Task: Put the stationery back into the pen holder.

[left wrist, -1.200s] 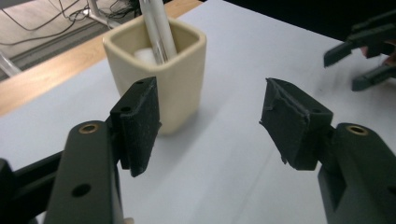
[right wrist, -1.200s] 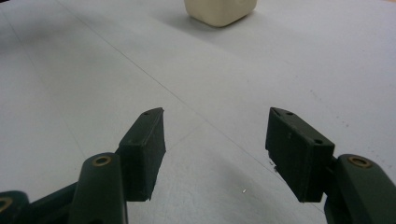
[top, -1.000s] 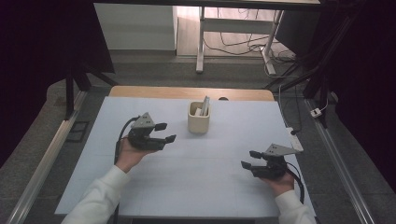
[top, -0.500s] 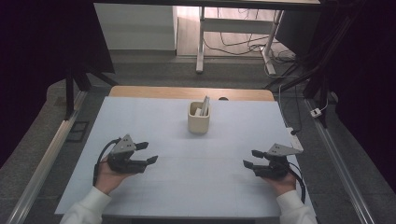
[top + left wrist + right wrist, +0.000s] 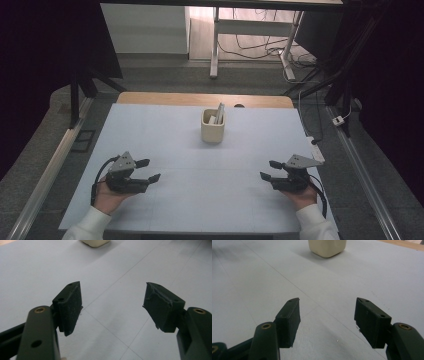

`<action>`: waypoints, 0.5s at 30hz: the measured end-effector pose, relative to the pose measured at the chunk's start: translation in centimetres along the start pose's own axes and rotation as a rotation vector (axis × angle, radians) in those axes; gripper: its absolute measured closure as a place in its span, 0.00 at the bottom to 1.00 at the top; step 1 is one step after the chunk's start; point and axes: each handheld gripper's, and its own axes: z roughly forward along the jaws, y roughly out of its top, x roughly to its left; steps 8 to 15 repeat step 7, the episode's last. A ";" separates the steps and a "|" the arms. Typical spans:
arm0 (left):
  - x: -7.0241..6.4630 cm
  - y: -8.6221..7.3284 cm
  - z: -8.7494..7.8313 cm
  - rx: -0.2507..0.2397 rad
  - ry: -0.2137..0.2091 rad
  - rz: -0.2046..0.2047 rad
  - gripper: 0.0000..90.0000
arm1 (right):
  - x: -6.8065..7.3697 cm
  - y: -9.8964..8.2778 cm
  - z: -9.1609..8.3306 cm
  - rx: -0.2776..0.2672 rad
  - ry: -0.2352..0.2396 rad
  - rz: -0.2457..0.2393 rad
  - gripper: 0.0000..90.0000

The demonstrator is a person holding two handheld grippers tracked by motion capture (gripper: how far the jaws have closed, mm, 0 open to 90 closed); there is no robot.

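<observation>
A cream cup (image 5: 213,128) stands at the middle back of the pale mat (image 5: 200,170), with a flat grey piece (image 5: 220,112) sticking up out of it. My left gripper (image 5: 150,169) rests low at the near left, pointing right. Its jaws have just been opening, and in the left gripper view (image 5: 113,291) nothing lies between them. At the near right, my right gripper (image 5: 268,169) points left and stands open over bare mat, as the right gripper view (image 5: 327,302) shows. The cup (image 5: 327,247) lies well ahead of both grippers.
The mat covers a wooden table whose back edge (image 5: 150,98) shows. Metal rails (image 5: 47,172) run along both sides. A white plug (image 5: 340,120) and cables lie on the floor at the right. A desk frame (image 5: 215,45) stands beyond the table.
My left hand has drawn back from beside the cup toward the near left of the mat and sunk lower. The right hand has kept still.
</observation>
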 end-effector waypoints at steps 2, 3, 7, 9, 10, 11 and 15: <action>0.1 0.0 0.0 0.001 -0.001 0.000 0.34 | 0.1 0.0 0.0 0.001 -0.002 -0.005 0.41; 0.1 -0.1 0.0 0.003 0.001 0.001 0.34 | 0.1 0.0 0.0 -0.001 -0.003 -0.009 0.41; 0.2 -0.2 -0.1 0.004 0.006 -0.004 0.33 | 0.1 0.0 0.0 -0.005 -0.003 -0.014 0.41; 0.2 -0.2 -0.1 0.004 0.006 -0.004 0.33 | 0.1 0.0 0.0 -0.005 -0.003 -0.014 0.41; 0.2 -0.2 -0.1 0.004 0.006 -0.004 0.33 | 0.1 0.0 0.0 -0.005 -0.003 -0.014 0.41; 0.2 -0.2 -0.1 0.004 0.006 -0.004 0.33 | 0.1 0.0 0.0 -0.005 -0.003 -0.014 0.41; 0.2 -0.2 -0.1 0.004 0.006 -0.004 0.33 | 0.1 0.0 0.0 -0.005 -0.003 -0.014 0.41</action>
